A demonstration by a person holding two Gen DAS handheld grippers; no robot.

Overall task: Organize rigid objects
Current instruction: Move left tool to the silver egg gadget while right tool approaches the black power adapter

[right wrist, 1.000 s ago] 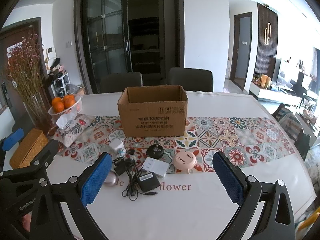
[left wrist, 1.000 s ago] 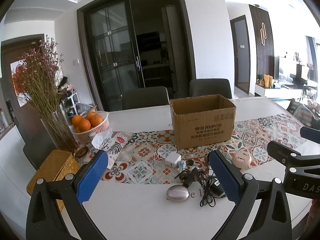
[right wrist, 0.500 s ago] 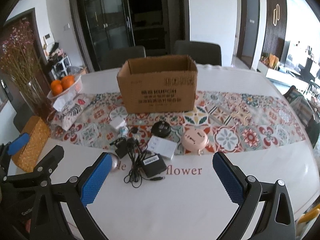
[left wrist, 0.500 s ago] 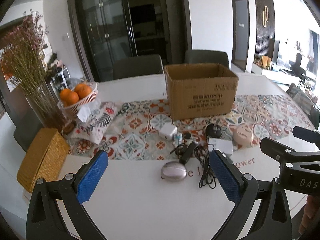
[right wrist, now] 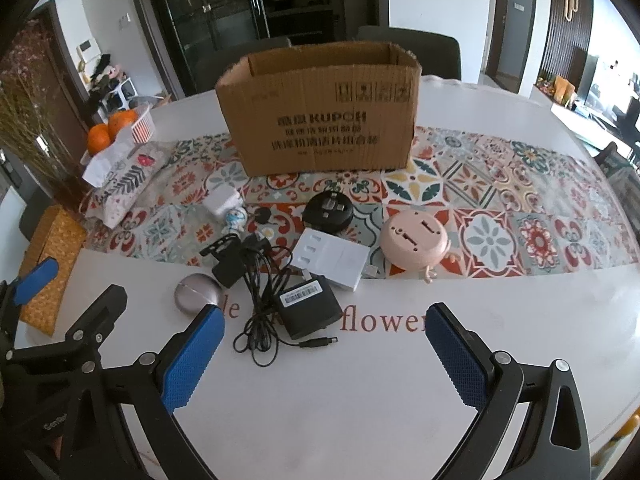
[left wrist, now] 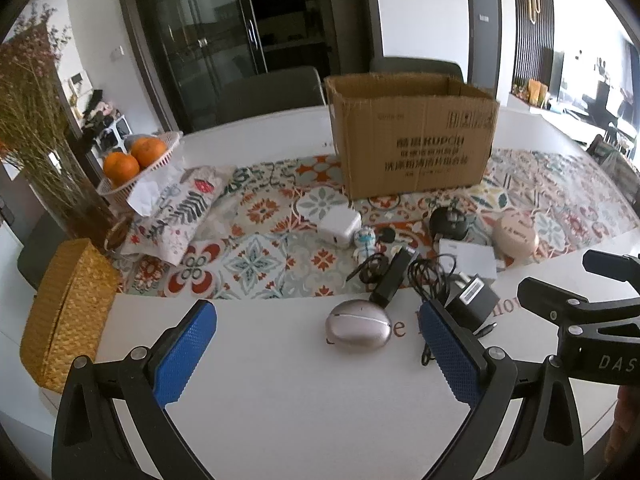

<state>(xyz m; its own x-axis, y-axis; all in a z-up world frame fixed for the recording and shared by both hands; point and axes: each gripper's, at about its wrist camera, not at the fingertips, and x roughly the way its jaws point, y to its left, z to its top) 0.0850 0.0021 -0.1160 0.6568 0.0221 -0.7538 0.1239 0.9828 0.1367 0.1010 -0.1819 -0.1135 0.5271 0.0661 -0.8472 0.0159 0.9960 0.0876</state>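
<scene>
An open cardboard box (right wrist: 320, 112) (left wrist: 412, 132) stands on the patterned runner. In front of it lie a white charger (right wrist: 222, 202), a small figurine (right wrist: 235, 220), a black round reel (right wrist: 328, 211), a white flat box (right wrist: 334, 258), a pink round device (right wrist: 414, 238), a black adapter with cable (right wrist: 306, 306) and a silver oval case (left wrist: 358, 328) (right wrist: 196, 298). My left gripper (left wrist: 316, 356) hovers open just short of the silver case. My right gripper (right wrist: 324, 356) is open above the white table, near the adapter. Both hold nothing.
At the left stand a woven yellow box (left wrist: 64, 312), a vase of dried flowers (left wrist: 36, 128), a basket of oranges (left wrist: 136, 160) and a floral tissue pouch (left wrist: 180, 208). Dark chairs (right wrist: 408, 50) sit behind the round white table (right wrist: 360, 400).
Both grippers have moved forward and tilted down toward the table; the objects now look larger and closer. Nothing on the table has shifted.
</scene>
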